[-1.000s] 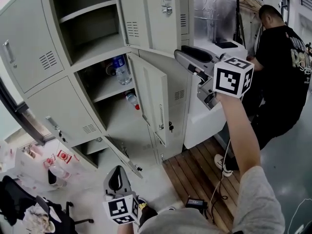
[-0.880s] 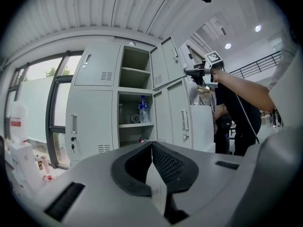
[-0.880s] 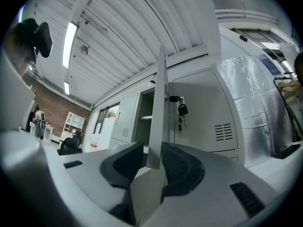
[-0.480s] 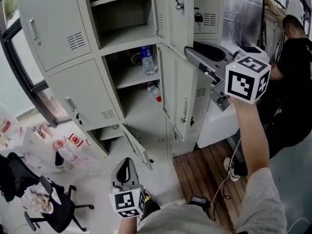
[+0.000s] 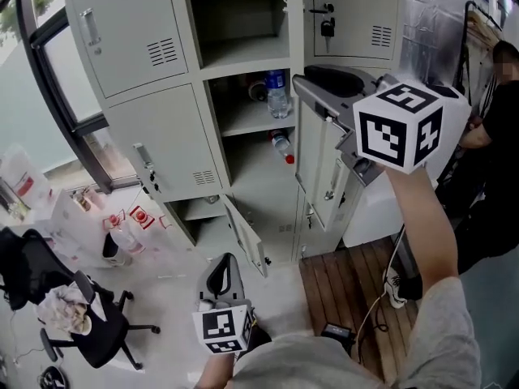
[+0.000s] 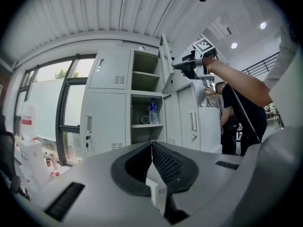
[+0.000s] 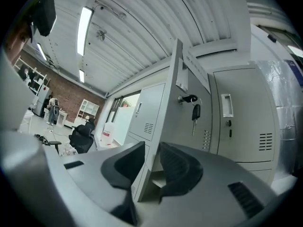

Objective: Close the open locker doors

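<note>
Status on lockers (image 5: 158,148): three doors open. In the middle column the upper door (image 7: 189,126) stands out toward the near side with a key (image 7: 195,112) hanging in its lock. Below it the middle door (image 5: 320,167) is swung out to the right. At the foot of the left column the low door (image 5: 246,240) hangs open too. Raised at the upper door's free edge are the right tongs (image 7: 151,146): jaws apart, just been narrowing, door edge sits in the gap, pads don't look clamped on it. Low and near, at bottom centre of the head view, are the left tongs (image 6: 151,143), jaw tips closed together on nothing. Behind the middle door, a water bottle (image 5: 276,94) stands on the shelf and a red-capped bottle (image 5: 281,146) lies one level down.

Versus a second ago: head view has swung, so the lockers sit centre instead of left. The person in black (image 5: 495,152), earlier well inside the picture, is now cut by the right edge. The marker cube (image 5: 399,128) on the right tongs looms larger. The upper door's outer face reads much narrower, closer to edge-on, and so does the middle door; camera shift may explain part of that. Left tongs are in roughly the same spot, bottles where they were, low door as open as before.
</note>
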Demonstrator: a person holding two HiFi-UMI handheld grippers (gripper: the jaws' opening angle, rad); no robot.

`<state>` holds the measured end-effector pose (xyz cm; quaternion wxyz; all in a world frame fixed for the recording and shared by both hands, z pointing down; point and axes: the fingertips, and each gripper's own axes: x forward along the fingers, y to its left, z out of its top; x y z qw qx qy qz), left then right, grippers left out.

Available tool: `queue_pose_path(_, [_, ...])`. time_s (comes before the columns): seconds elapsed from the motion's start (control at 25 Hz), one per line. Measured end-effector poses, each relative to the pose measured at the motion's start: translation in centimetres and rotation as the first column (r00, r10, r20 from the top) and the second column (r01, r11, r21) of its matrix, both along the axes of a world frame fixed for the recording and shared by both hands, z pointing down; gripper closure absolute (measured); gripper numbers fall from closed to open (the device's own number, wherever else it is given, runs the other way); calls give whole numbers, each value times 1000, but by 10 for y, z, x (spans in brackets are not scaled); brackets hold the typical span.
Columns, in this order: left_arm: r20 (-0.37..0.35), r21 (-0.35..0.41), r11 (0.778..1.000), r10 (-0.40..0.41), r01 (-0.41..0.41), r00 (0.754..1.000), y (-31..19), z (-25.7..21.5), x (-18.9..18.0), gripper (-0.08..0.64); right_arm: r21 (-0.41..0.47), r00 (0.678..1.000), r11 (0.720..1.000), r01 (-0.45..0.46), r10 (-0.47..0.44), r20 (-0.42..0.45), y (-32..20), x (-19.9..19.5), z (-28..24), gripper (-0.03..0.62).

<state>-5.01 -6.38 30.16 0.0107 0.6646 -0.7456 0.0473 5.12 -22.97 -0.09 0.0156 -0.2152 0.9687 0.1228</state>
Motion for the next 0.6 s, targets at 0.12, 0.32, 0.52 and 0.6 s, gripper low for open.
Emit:
queue_pose_path(0.12, [14,-5,1000,8,-8,1000,2,-1,1,548,-4,1000,1000,16,-16,8,9,-24,5,488])
queue_pose_path(0.32, [18,8,1000,-2,1,1000,4,-7,-7,548,-4,999,1000,27,-27,43,8,-64,11,494])
queue_pose_path(0.52, [18,10,999,-45,44,999,10,-12,-25,548,-20,997,999,29,-28,75,-5,-97,10,512])
queue_pose_path(0.6, [14,2,998,-59,58,998,10,-12,-35,548,-46,995,999,26,-21,102,-15,-108,10,512])
